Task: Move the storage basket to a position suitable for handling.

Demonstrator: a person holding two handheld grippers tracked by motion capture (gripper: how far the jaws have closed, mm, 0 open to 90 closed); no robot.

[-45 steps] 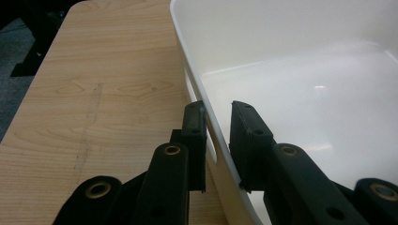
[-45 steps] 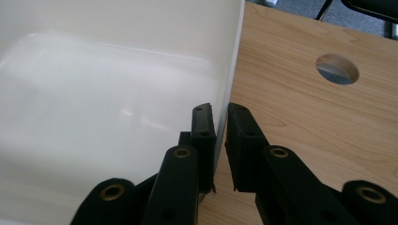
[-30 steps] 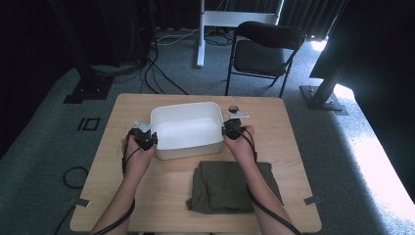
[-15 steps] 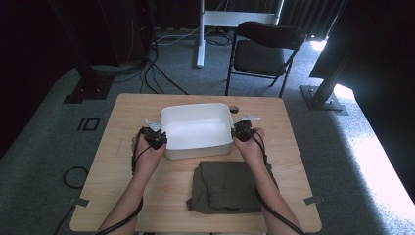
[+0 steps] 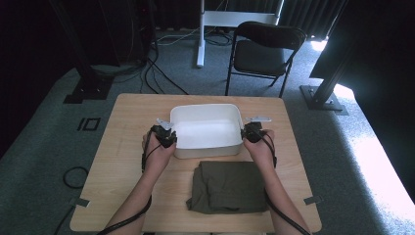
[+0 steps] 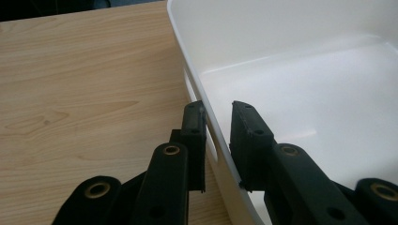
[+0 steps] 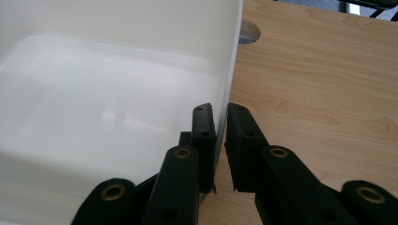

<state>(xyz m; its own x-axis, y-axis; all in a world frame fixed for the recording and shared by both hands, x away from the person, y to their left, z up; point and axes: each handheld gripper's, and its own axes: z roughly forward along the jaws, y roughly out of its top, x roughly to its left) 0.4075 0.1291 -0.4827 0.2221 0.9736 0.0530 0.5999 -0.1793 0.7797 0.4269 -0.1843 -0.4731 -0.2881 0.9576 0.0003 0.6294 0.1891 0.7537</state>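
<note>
**Both grippers clamped on the white tub**

We've got the white plastic tub (image 5: 206,131) sitting mid-frame in the high view, on the far half of the wooden table (image 5: 117,147). It's a smooth, glossy rectangle with rounded corners and thin walls, nothing inside it. In the left gripper view there's a slot-shaped handle cutout in the side wall.

We see the left gripper (image 5: 164,136) pinched narrow onto the tub's left wall, one black jaw inside, one outside by the cutout. The right gripper (image 5: 251,132) does the same on the right wall, jaws nearly together with just the thin rim between them. The pads are flat, matte black blocks with little screw holes.

Just below the tub in the frame, we've got a folded olive-green cloth (image 5: 227,186), soft and creased, lying flat. The tabletop is pale wood grain, with a round hole (image 7: 248,32) upper middle in the right gripper view.
</note>
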